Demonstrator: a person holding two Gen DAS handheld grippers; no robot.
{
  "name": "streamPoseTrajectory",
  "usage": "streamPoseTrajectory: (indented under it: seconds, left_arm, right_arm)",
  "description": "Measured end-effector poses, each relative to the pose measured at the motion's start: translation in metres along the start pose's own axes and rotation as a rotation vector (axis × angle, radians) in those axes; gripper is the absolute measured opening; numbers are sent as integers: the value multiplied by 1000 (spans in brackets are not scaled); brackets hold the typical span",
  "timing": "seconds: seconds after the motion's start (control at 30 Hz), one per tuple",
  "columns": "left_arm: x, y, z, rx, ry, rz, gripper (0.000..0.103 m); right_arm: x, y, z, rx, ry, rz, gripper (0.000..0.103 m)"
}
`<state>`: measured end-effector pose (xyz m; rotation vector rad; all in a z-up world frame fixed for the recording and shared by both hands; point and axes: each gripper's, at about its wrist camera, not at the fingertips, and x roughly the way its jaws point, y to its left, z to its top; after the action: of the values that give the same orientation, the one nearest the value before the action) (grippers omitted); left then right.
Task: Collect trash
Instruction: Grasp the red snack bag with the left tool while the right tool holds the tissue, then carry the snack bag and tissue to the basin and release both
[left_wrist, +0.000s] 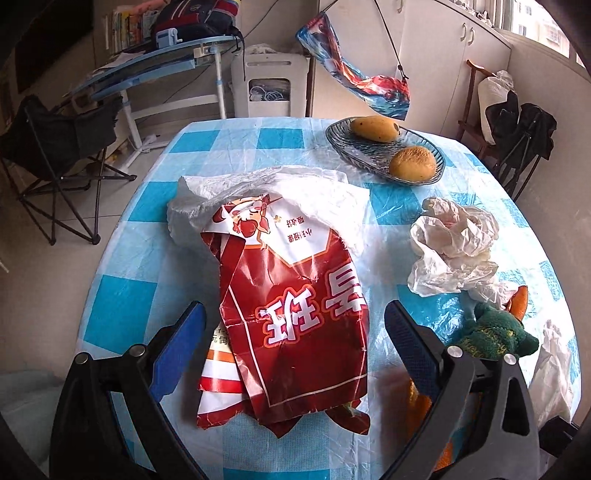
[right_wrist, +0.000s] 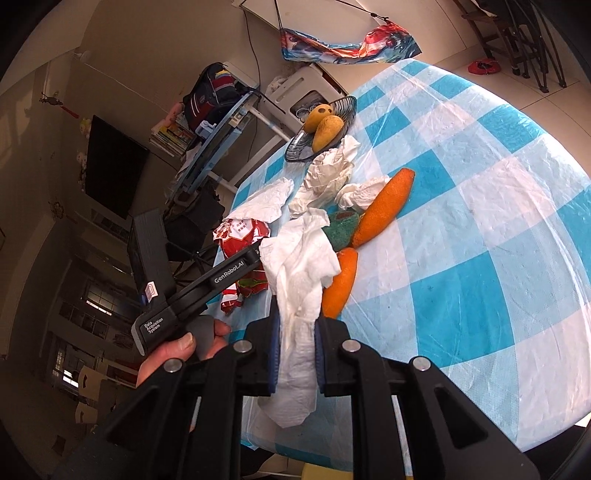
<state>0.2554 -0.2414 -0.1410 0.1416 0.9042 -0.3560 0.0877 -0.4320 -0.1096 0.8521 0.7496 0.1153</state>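
My right tongs (right_wrist: 297, 354): clamped on a white tissue (right_wrist: 301, 266), raised over the worktop (right_wrist: 480, 221). My left tongs (left_wrist: 295, 350): spread wide, holding nothing, straddling a red snack bag (left_wrist: 295, 314) lying flat. Crumpled plastic (left_wrist: 454, 247) nearby.

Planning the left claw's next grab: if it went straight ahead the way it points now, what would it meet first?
Probably the red snack bag, which lies directly between the open left claw's fingers; beyond it sits a white plastic bag. The height above the bag is unclear.
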Motion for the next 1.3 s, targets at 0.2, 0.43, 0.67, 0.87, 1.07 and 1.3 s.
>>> streamPoseTrajectory:
  seconds: [0.2,0.43,0.67,0.87,1.07,1.3]
  left_arm:
    - [2,-4,-3,35,16,-13,73]
    - [-10,-4,-11,68,-3,-19,61]
    - [-27,4,-19,61,-2,-61,43]
    - [-64,22,-35,25,-7,-93,40]
    - [-108,43,-63,-25,-13,-135,40]
    - [-163,48,-107,-40,-40,-154,40]
  right_arm:
    - [3,0,-1,14,18,21,17]
    - [3,1,-3,15,23,30,17]
    - [3,5,-3,9,21,45,17]
    - [7,16,-3,-5,33,93,17]
    - [5,30,-9,-70,65,112,17]
    - [-8,52,-39,-201,139,90,17]
